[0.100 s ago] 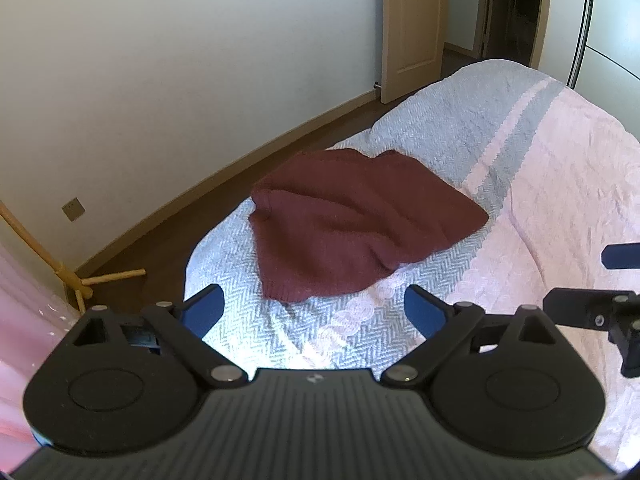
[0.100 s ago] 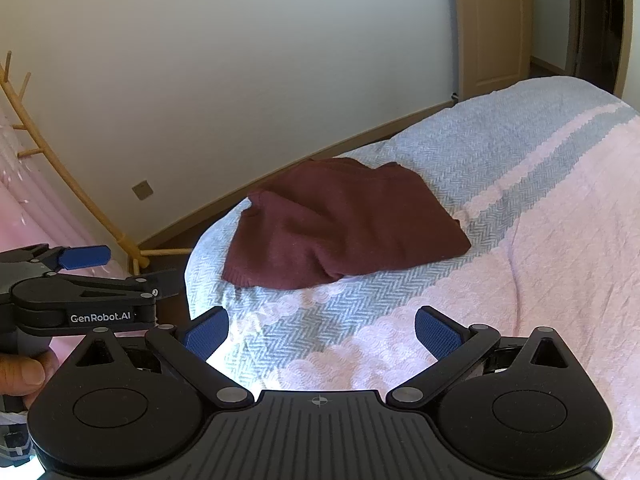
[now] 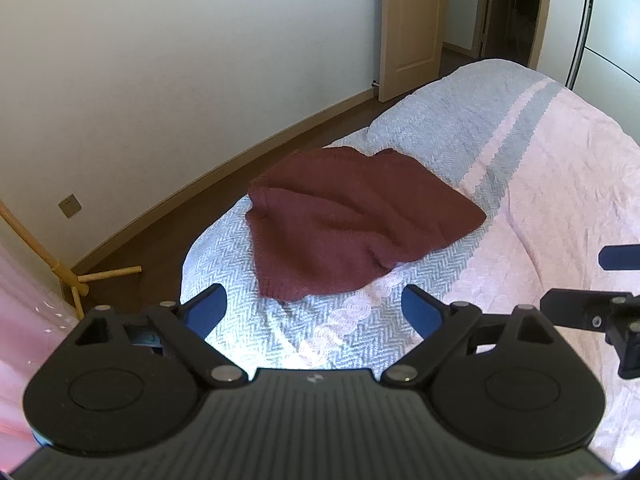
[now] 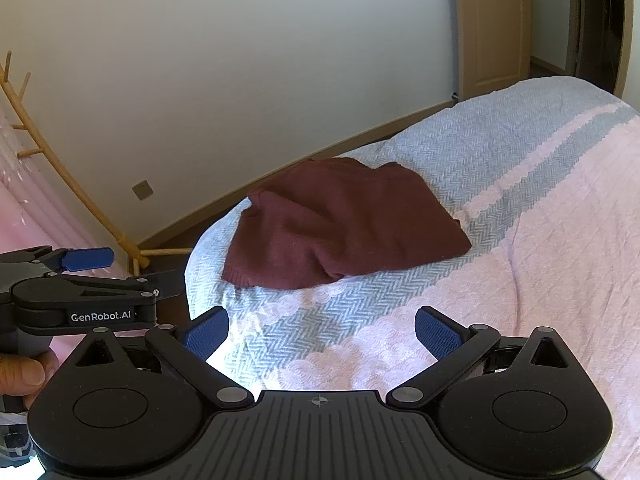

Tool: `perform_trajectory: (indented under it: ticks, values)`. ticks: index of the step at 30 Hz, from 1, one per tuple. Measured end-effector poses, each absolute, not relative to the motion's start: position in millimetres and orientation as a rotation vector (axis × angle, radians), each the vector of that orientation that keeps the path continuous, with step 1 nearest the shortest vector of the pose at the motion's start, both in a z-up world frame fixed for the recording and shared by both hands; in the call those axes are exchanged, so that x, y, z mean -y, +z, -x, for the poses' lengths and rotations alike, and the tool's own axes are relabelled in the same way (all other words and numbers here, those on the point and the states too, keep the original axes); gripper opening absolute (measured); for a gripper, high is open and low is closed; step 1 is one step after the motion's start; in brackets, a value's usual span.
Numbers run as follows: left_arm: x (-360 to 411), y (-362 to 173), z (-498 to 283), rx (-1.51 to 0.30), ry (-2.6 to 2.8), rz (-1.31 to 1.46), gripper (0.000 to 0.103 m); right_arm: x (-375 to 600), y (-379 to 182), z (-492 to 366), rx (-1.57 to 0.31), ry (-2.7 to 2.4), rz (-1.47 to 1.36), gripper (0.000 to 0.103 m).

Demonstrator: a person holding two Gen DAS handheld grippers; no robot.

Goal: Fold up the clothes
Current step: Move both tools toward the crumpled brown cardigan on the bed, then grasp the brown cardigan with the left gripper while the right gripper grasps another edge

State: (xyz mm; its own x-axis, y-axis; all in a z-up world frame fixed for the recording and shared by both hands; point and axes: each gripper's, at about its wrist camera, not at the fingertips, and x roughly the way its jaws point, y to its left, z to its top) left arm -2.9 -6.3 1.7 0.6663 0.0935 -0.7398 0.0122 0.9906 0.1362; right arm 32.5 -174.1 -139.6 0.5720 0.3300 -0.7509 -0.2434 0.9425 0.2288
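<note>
Left wrist view: left gripper point(image 3: 314, 308) spread wide, empty, short of maroon sweater point(image 3: 356, 228) on bed point(image 3: 560, 200). Right gripper point(image 4: 322, 334) likewise agape, empty.

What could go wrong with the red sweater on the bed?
1. The maroon sweater lies close to the bed's rounded edge, so a tug might slide it toward the floor.
2. It is bunched in thick layers, so an open left gripper or right gripper might pinch several at once.
</note>
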Motion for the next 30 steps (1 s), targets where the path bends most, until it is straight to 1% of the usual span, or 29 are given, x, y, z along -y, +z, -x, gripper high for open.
perform_trajectory:
  ticks: [3, 8, 23, 25, 30]
  values:
    - [11.9, 4.7, 7.1, -0.848, 0.047, -0.140, 0.092, 174.6, -140.7, -31.6, -0.905, 0.335, -0.100, 0.102]
    - [-1.3, -5.0, -0.4, -0.871, 0.021, -0.080, 0.092, 172.9, -144.3, -32.1, -0.907, 0.337, -0.098, 0.102]
    - [2.0, -7.1, 2.9, -0.879, 0.030, -0.093, 0.092, 178.0, -155.0, -31.8, -0.921, 0.358, -0.104, 0.102]
    - [2.1, -12.0, 5.7, -0.879, 0.031, -0.127, 0.092, 181.6, -159.9, -34.3, -0.919, 0.370, -0.110, 0.102]
    - [0.7, -34.9, 5.1, -0.875, -0.009, -0.330, 0.092, 198.4, -180.2, -53.0, -0.962, 0.408, -0.201, 0.102]
